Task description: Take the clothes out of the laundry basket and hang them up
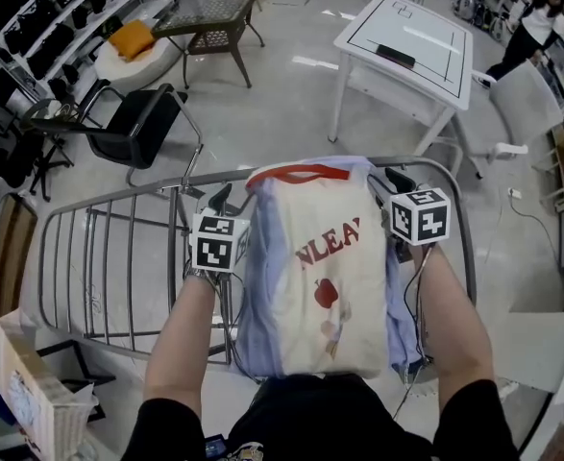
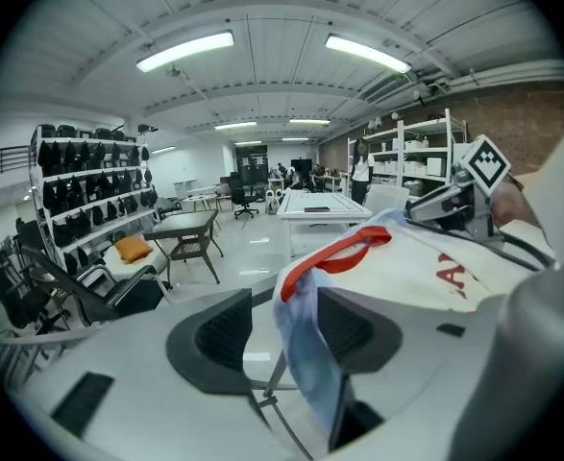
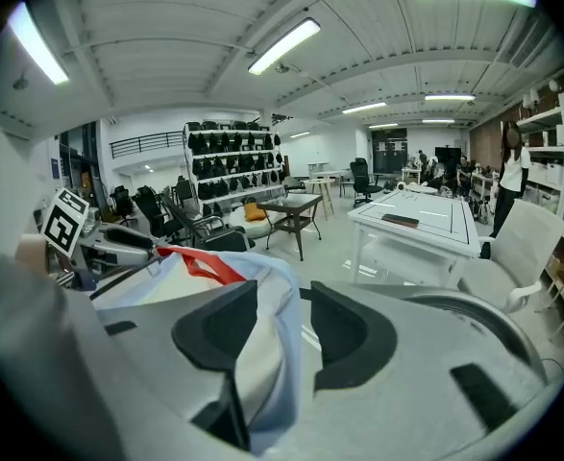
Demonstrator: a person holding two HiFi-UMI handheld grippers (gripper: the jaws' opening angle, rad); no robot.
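A cream T-shirt [image 1: 325, 267] with a red collar, red print and light blue sleeves lies draped over the far rail of a grey metal drying rack [image 1: 109, 257]. My left gripper [image 1: 226, 200] stands at the shirt's left shoulder. In the left gripper view its jaws [image 2: 277, 329] are apart, with the blue sleeve edge [image 2: 306, 353] hanging loose between the pads. My right gripper [image 1: 397, 181] is at the right shoulder. Its jaws [image 3: 283, 329] are also apart, and the blue cloth [image 3: 277, 344] sags between them without being pinched.
A black chair [image 1: 137, 123] stands beyond the rack on the left, with a white table [image 1: 406, 41] and a white chair [image 1: 527, 104] beyond on the right. A white basket [image 1: 36, 392] sits at my lower left. A person [image 1: 531, 27] stands far off.
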